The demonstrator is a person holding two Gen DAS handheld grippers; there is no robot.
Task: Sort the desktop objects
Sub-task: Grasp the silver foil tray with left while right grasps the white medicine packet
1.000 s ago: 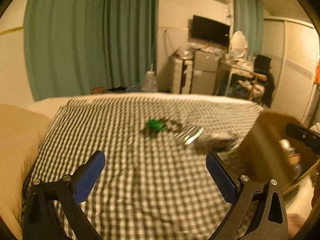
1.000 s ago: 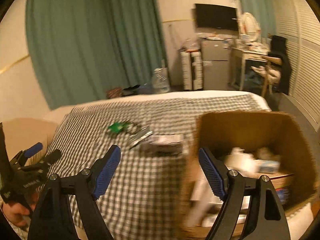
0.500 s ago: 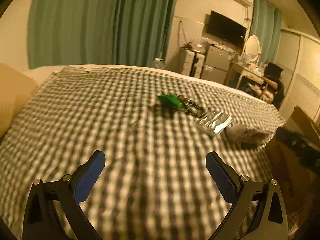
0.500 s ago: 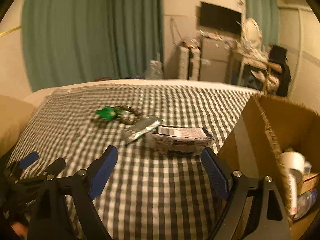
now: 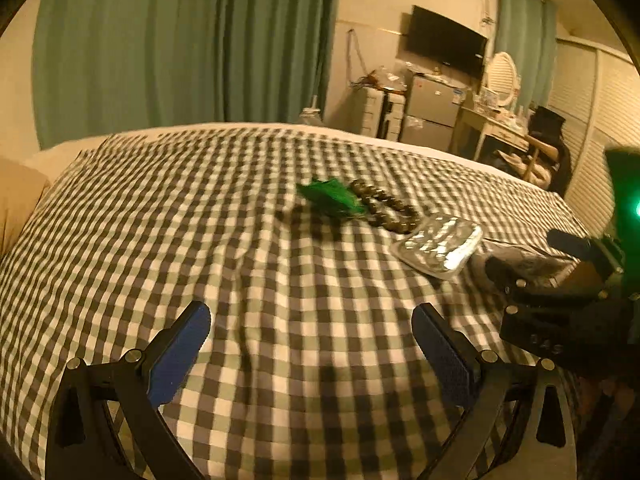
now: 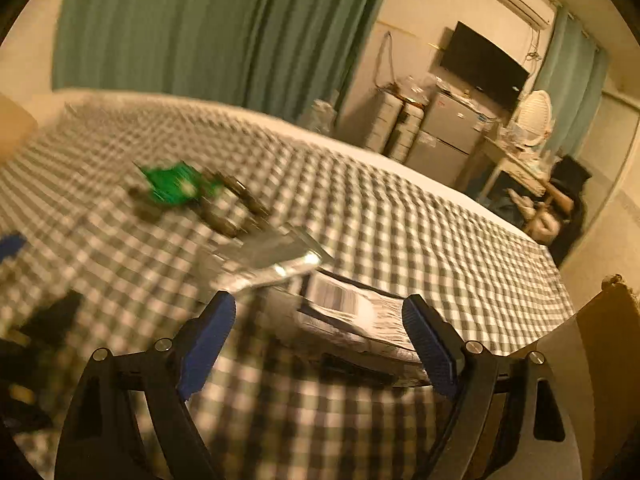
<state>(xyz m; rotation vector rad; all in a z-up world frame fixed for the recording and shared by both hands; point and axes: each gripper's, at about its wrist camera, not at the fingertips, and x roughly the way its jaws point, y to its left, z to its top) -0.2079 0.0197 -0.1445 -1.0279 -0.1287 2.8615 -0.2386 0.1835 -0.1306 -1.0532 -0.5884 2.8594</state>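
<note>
My right gripper [image 6: 316,344] has its fingers wide apart, holding nothing, just over the dark packet [image 6: 352,320] on the checked bed cover [image 6: 420,224]. Beyond the packet, touching it, lies a silver foil pack [image 6: 272,260], then a bead bracelet [image 6: 232,208] with a green tassel [image 6: 172,184]. My left gripper [image 5: 312,348] is also wide open and empty, well apart from the packet.
</note>
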